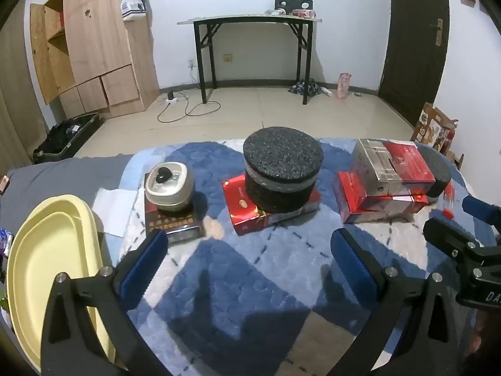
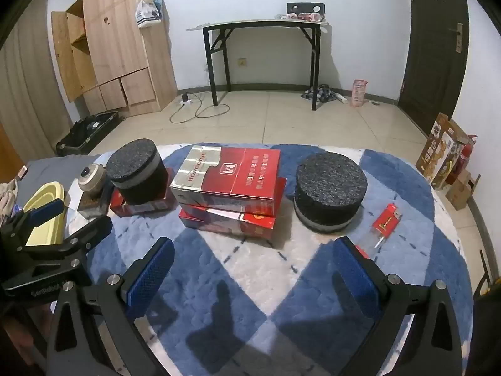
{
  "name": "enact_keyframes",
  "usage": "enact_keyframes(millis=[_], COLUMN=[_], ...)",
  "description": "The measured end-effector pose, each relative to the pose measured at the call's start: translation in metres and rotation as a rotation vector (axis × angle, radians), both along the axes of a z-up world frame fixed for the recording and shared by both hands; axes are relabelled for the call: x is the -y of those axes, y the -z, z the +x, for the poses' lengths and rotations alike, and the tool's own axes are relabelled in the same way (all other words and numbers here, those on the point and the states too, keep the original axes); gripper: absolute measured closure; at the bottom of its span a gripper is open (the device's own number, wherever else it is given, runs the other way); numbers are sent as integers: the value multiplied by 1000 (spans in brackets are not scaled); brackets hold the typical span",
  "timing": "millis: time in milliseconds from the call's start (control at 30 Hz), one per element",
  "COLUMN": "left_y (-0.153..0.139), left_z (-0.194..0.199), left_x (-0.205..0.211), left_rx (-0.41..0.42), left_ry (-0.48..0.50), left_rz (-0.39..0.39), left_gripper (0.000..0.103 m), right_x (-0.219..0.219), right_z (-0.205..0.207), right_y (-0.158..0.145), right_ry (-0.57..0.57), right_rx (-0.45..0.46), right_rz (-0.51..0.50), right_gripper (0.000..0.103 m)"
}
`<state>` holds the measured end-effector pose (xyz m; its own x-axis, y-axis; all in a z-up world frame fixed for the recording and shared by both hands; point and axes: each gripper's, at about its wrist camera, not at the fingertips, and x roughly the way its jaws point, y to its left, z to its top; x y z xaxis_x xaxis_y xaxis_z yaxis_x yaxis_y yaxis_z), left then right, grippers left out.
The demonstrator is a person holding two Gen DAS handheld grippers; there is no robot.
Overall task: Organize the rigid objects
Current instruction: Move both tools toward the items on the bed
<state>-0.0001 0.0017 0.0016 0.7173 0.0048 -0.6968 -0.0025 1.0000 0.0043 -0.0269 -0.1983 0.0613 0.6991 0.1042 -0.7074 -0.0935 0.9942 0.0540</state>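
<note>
Boxes (image 2: 231,188): red stack dead ahead of right gripper (image 2: 253,275), long axis crosswise; left gripper (image 1: 250,266) farther off. Both grippers spread wide, empty.

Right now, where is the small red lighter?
In the right wrist view the small red lighter lies on the blue-and-white rug, far right, just right of the lone black foam cylinder.

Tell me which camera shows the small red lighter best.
The right wrist view: the small red lighter lies in full on the rug, right of the black foam disc. In the left wrist view the lighter is only a sliver at the right edge, behind the right hand-held gripper.
</note>
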Motion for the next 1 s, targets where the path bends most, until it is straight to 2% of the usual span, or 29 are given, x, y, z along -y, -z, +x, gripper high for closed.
enact_keyframes(millis=[567,1000], left_y=[0,-6], left_z=[2,2], left_x=[-4,1], left_rx=[5,8], left_ry=[5,2], left_rz=[11,-12], left_gripper=[0,0], right_x=[-2,-2], right_z=[5,4], right_y=[7,7], right_ry=[-2,-6], right_rx=[-23,-20], right_rz=[5,-2], right_gripper=[0,0])
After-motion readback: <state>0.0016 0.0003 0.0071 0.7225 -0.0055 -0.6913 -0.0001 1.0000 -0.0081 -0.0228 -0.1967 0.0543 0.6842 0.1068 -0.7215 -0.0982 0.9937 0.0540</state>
